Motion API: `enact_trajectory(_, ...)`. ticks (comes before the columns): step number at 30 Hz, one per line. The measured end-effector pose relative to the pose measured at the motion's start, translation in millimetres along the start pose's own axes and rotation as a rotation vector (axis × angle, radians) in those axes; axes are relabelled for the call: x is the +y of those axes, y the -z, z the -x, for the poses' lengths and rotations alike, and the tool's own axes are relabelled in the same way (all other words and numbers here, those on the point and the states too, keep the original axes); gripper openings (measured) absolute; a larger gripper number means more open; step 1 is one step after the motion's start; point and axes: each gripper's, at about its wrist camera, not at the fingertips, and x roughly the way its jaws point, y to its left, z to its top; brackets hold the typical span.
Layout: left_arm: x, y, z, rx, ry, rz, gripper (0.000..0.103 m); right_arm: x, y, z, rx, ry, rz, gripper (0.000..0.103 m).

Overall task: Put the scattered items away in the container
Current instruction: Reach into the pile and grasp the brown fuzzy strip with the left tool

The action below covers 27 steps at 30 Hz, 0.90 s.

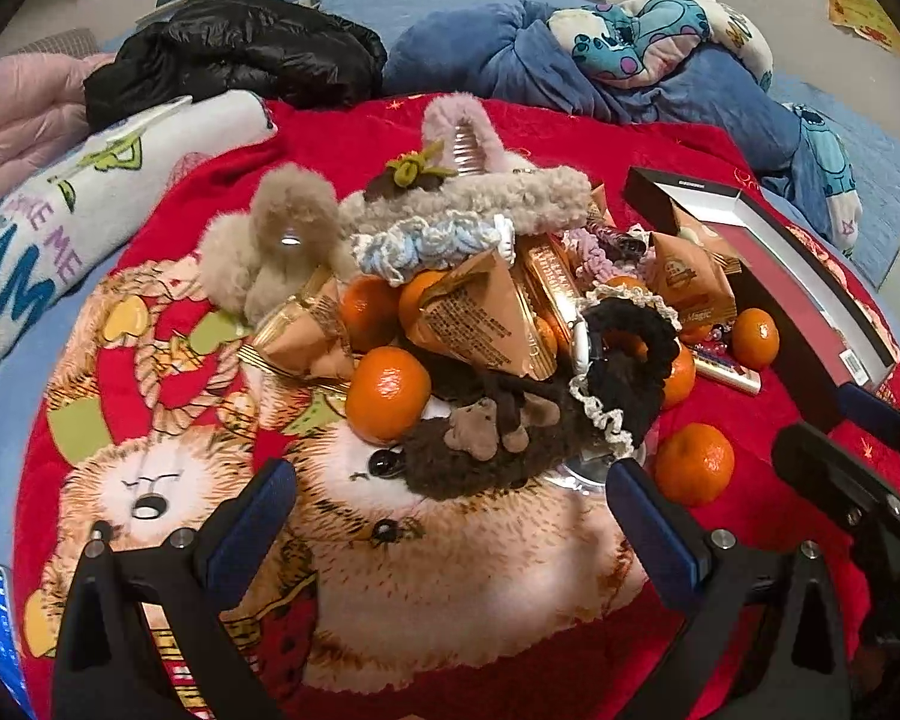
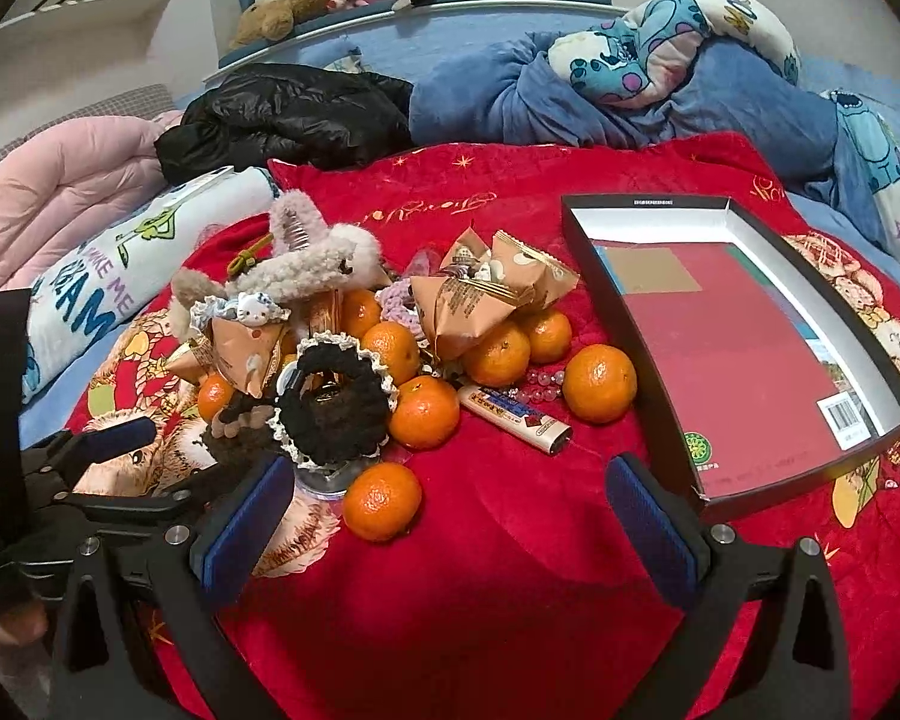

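Both grippers, left gripper and right gripper, were wide open, holding nothing. Pile sat centre-left, box at right, book inside. Risk: a loose tangerine could roll on the soft blanket; the scrunchie might snag neighbours.

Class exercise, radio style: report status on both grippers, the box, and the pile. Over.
Left gripper open, empty. Right gripper open, empty. Box holds no pile items; mandarins, scrunchie and snack packets all outside. Path to box unobstructed.
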Motion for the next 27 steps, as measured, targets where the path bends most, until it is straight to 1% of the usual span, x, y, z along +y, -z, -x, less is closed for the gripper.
enact_trajectory(2,-2,-2,-4,0.007,0.014,0.0,0.103,-1,0,1,-0.002,-0.003,-0.004,0.103)
enact_trajectory(6,-8,-4,-16,0.021,0.012,-0.007,0.103,-3,-1,2,-0.002,-0.003,-0.01,0.103)
enact_trajectory(10,-7,-5,-31,0.063,0.02,0.0,0.103,-7,-1,3,0.0,-0.004,-0.02,0.103)
enact_trajectory(13,-6,-6,-36,0.053,0.026,0.004,0.103,-10,-1,4,-0.001,-0.008,-0.032,0.103)
enact_trajectory(16,-9,-6,-40,0.05,0.051,-0.015,0.103,-14,-1,5,0.0,-0.01,-0.044,0.103)
enact_trajectory(20,-8,-6,-39,0.035,0.024,-0.007,0.091,-15,-1,5,0.0,-0.01,-0.044,0.103)
enact_trajectory(22,-3,-6,-38,0.035,0.036,0.018,0.089,-15,-1,5,-0.002,-0.006,-0.039,0.103)
enact_trajectory(25,-4,-5,-37,0.032,0.027,0.016,0.085,-15,0,5,-0.001,-0.002,-0.037,0.103)
enact_trajectory(27,-4,-3,-33,0.026,0.025,0.015,0.081,-15,1,5,-0.001,0.001,-0.034,0.103)
